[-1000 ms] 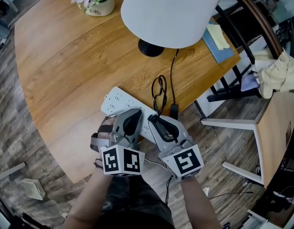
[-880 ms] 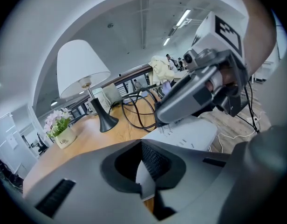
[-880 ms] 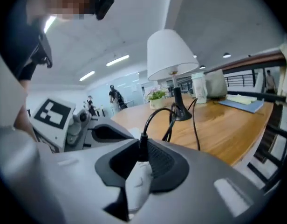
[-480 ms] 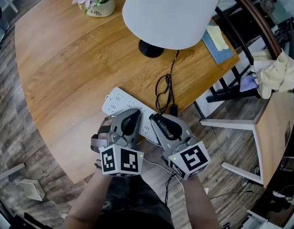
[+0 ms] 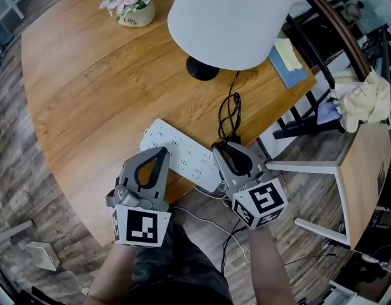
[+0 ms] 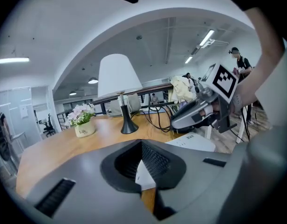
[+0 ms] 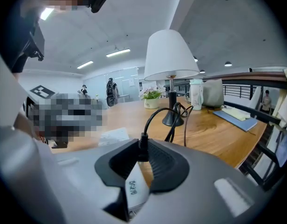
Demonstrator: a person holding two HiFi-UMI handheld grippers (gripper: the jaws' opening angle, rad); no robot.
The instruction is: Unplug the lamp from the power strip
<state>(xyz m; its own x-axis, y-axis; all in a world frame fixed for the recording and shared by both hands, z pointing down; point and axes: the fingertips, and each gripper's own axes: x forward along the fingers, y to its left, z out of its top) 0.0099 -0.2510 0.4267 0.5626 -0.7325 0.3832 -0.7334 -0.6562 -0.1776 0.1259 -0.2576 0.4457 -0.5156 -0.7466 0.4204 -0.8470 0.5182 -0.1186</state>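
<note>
The right hand-held gripper (image 7: 140, 148) is closed on the lamp's plug (image 7: 134, 185). Its two ribbed pads press the white body from either side, and nothing else sits between them. In the head view this right hand-held gripper (image 5: 226, 150) is just beside the right-hand end of the power strip (image 5: 183, 152), at the table's (image 5: 87, 94) near edge. The plug it holds is apart from the strip's sockets.

The left hand-held gripper (image 5: 159, 151) has its tips together and grips nothing. It points at the strip's near long edge, towards its left half. I cannot tell whether it presses on the strip.

I judge that the pull itself is finished, with the plug clear of the power strip, so the task's main step looks done. The next move is probably to carry the plug a little further from the strip, lay it on the table, and then part the jaws. The cable should be kept slack so it does not tug the lamp (image 5: 230, 18) beyond the strip's far side.

The plug is a flat white block with a small printed mark on its face. A short black sleeve at its top leads into a thin black cable (image 7: 155, 118). Its prongs are hidden inside the gripper. The cable arches up and away from the strip, bunches in loose loops beyond the strip's right end, and runs to the lamp's black base under a white shade.
</note>
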